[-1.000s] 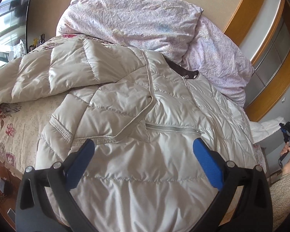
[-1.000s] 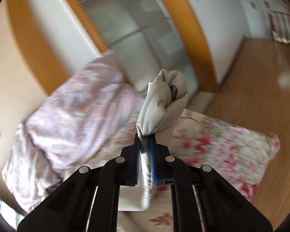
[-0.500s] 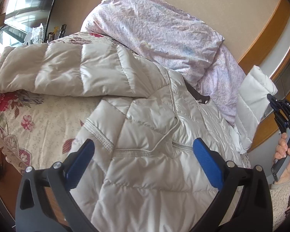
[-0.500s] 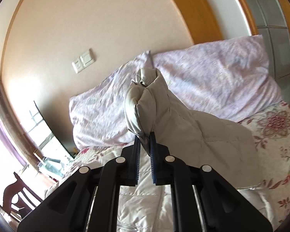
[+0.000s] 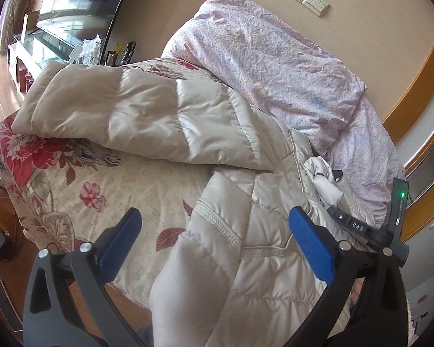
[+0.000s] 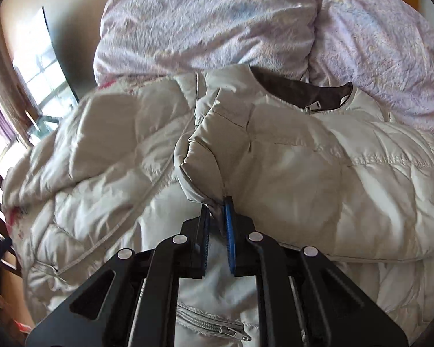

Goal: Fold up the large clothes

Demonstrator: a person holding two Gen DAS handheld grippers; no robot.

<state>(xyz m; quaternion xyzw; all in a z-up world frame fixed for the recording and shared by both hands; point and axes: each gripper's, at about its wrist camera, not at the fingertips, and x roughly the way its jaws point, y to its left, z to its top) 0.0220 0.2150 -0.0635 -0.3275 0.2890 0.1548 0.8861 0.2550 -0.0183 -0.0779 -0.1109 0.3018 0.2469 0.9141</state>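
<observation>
Sleeve cuff [image 6: 201,170] was what your right gripper [image 6: 216,206] clamped, though the pinched edge itself hid between the blue pads. Your right hand stayed out of sight. The puffy quilted jacket [image 5: 246,260], pale beige and glossy, lay spread on the floral bedspread [image 5: 81,179], collar toward the crumpled lilac pillows [image 5: 275,57] at the far side. Your left gripper [image 5: 214,231] hung wide apart over the jacket's near left edge, holding nothing.
</observation>
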